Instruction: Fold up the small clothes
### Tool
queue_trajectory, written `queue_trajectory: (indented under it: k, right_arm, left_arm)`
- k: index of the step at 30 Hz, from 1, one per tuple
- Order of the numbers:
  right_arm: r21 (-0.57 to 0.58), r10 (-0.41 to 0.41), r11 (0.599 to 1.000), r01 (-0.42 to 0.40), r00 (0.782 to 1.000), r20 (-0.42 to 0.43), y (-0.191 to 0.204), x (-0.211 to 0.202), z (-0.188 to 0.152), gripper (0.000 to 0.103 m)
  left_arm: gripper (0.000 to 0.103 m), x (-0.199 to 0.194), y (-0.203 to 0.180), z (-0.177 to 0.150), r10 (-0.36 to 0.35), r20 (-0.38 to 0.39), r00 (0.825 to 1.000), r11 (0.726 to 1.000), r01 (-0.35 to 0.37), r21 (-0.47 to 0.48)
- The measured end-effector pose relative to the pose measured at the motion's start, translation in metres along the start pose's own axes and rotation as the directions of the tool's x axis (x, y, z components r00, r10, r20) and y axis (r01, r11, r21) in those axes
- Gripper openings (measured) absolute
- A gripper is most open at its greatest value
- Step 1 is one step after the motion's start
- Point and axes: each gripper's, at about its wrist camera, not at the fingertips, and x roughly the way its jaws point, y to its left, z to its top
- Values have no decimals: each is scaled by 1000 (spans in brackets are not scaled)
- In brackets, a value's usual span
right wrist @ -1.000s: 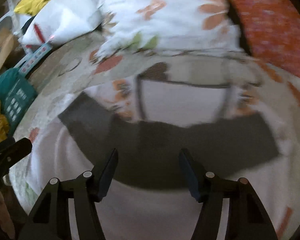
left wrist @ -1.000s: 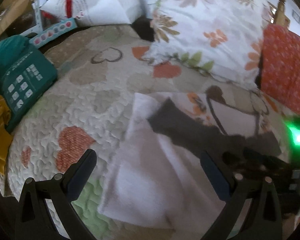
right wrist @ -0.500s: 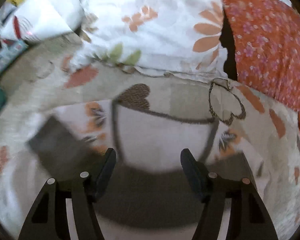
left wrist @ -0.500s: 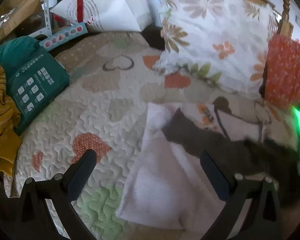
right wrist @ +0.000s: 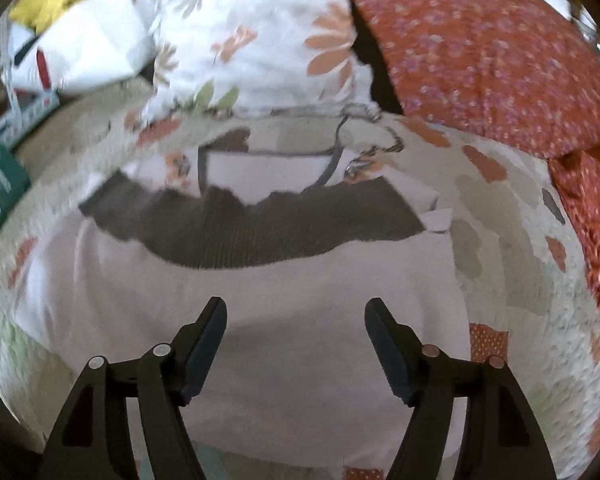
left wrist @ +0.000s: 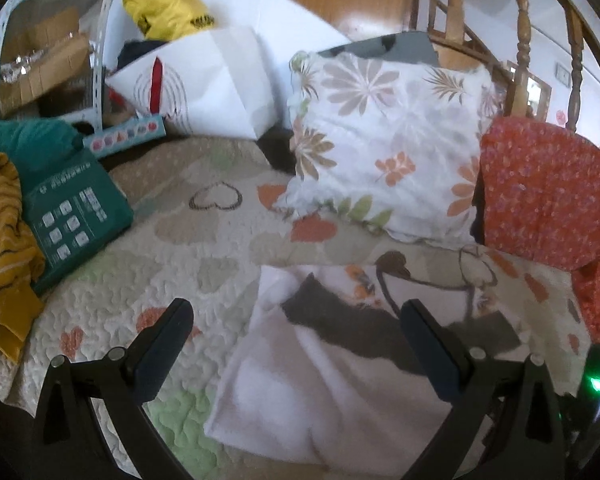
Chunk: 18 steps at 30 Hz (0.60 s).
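A small pale pink garment (left wrist: 324,392) with a dark grey-brown band (left wrist: 360,332) lies folded on the quilted bedspread (left wrist: 172,248). It also shows in the right wrist view (right wrist: 284,320), its band (right wrist: 252,228) across the far side and a printed panel (right wrist: 260,168) beyond it. My left gripper (left wrist: 296,344) is open and empty, hovering over the garment's left part. My right gripper (right wrist: 296,336) is open and empty just above the garment's near half. A green light (left wrist: 596,382) glows on the right gripper's body at the lower right of the left wrist view.
A floral pillow (left wrist: 388,152) and an orange flowered cushion (left wrist: 548,200) lean at the back of the bed. A green package (left wrist: 68,224) and a mustard striped garment (left wrist: 4,256) lie at the left. A white bag (left wrist: 204,88) stands behind.
Both grippers have drawn back and up from the garment. The right gripper swung right, then returned over the garment's near half. The garment lies still.
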Motion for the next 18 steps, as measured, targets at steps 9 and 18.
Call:
queue_trajectory:
  k: [9,18]
  right_arm:
    - [25,61,998,-60,998,-26,-3,13,-7,77]
    - [52,109,993,-106,992,-56,-5,20,-10,80]
  left_arm:
    - [103,44,-20,-20,46,-170,984,992,-25,123]
    - [103,82,-10,-34,92,-287,954,985,-46,164]
